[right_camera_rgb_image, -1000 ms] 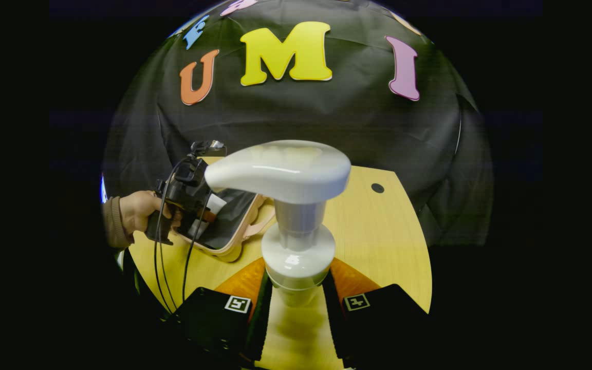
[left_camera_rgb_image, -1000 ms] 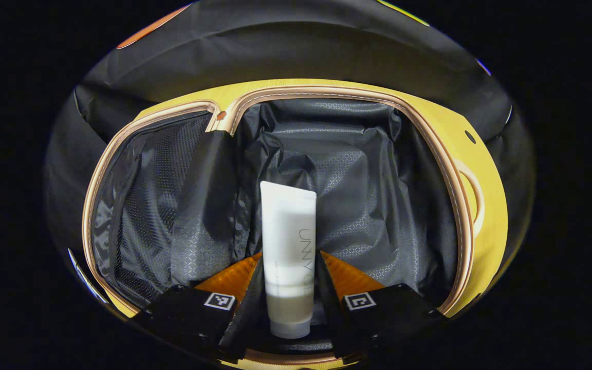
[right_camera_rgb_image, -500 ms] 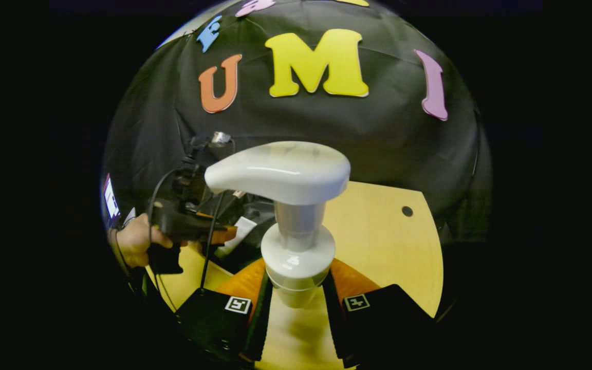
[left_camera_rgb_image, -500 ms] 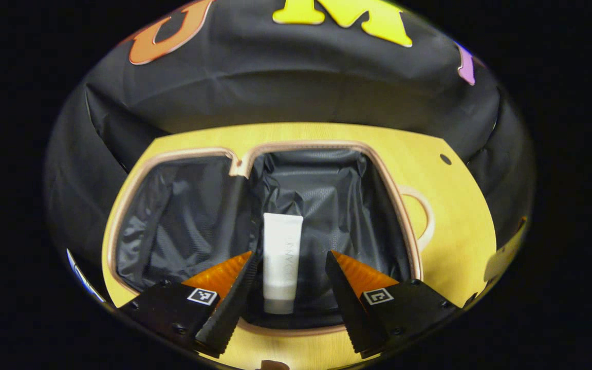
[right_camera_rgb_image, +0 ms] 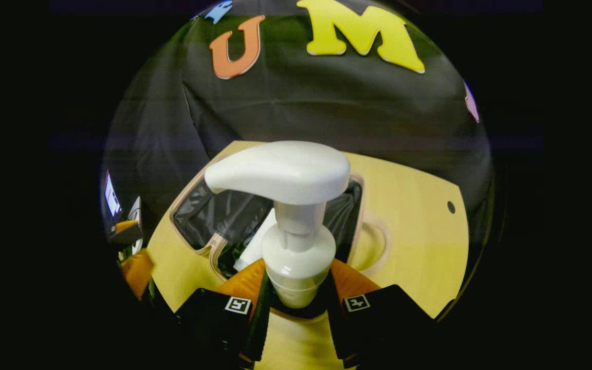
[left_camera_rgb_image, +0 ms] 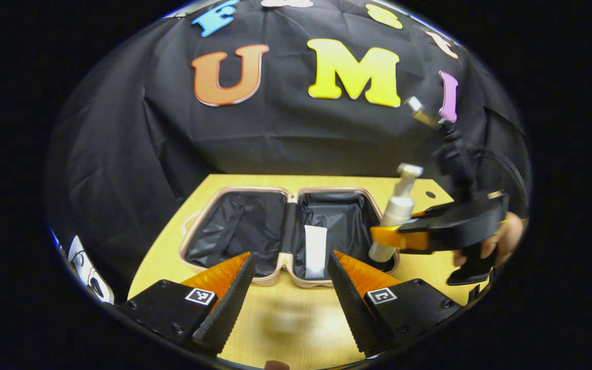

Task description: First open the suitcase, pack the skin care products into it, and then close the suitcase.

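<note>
Left gripper view: left gripper (left_camera_rgb_image: 288, 288) gapes wide, empty, over the yellow wooden desk's (left_camera_rgb_image: 285, 329) near edge. The pink-rimmed, black-lined suitcase (left_camera_rgb_image: 239, 231) lies open, a soft white tube (left_camera_rgb_image: 315, 251) inside. Right gripper (right_camera_rgb_image: 296, 300) clamps a rigid white pump bottle (right_camera_rgb_image: 296, 246) by its neck; probably top-heavy, slick plastic.

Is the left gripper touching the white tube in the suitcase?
Apart. In the left gripper view, the left gripper is open above the table, and the white tube lies farther off inside the suitcase.
</note>
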Tool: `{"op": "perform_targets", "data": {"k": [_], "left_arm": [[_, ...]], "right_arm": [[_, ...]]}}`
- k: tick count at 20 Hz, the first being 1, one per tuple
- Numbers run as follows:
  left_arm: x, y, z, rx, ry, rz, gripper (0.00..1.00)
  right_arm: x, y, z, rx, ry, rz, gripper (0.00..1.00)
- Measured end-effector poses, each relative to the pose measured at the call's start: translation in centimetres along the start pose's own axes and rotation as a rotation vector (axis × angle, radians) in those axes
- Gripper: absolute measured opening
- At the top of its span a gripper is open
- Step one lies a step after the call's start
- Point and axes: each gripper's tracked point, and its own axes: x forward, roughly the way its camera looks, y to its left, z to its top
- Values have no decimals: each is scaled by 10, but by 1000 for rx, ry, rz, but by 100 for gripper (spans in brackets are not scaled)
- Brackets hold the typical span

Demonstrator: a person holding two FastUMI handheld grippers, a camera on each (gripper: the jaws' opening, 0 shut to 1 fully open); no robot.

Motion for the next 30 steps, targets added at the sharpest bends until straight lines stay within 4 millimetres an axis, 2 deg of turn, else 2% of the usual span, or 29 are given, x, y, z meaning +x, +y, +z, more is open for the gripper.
{"op": "perform_targets", "data": {"k": [1, 3, 7, 10, 13, 16, 18, 20, 22, 25, 26, 27, 28, 30], "left_arm": [[-16, 11, 0, 10, -14, 31, 91], [-36, 31, 0, 13, -32, 64, 92], [-65, 53, 4, -31, -80, 100, 92], [-74, 67, 5, -20, -108, 124, 92], [-75, 79, 3, -35, -106, 131, 91], [-75, 88, -2, -61, -97, 133, 91], [-73, 93, -7, -76, -89, 133, 92], [-73, 101, -13, -93, -79, 139, 92], [-69, 105, -15, -127, -72, 128, 91], [-49, 121, -9, -144, -86, 119, 92], [-39, 129, -7, -154, -90, 120, 92], [-29, 138, -4, -171, -94, 120, 92], [-15, 149, -5, -198, -92, 123, 91], [16, 168, -6, -284, -79, 104, 91]], "right_arm": [[11, 2, -5, -16, 16, -10, 49], [29, 5, -14, -5, 49, -28, 49], [48, 7, -37, 79, 169, -62, 47], [55, 8, -23, 165, 170, -92, 48], [78, 4, -18, 228, 195, -132, 49], [97, -2, -29, 232, 262, -177, 48], [101, -3, -37, 236, 291, -208, 48], [102, -2, -36, 217, 276, -223, 49], [99, 4, -36, 209, 266, -207, 53], [81, 10, -29, 207, 234, -183, 71], [69, 14, -24, 192, 212, -160, 78], [55, 16, -14, 170, 178, -140, 77], [39, 13, -7, 152, 140, -130, 83], [3, 14, 8, 146, 67, -80, 80]]}}
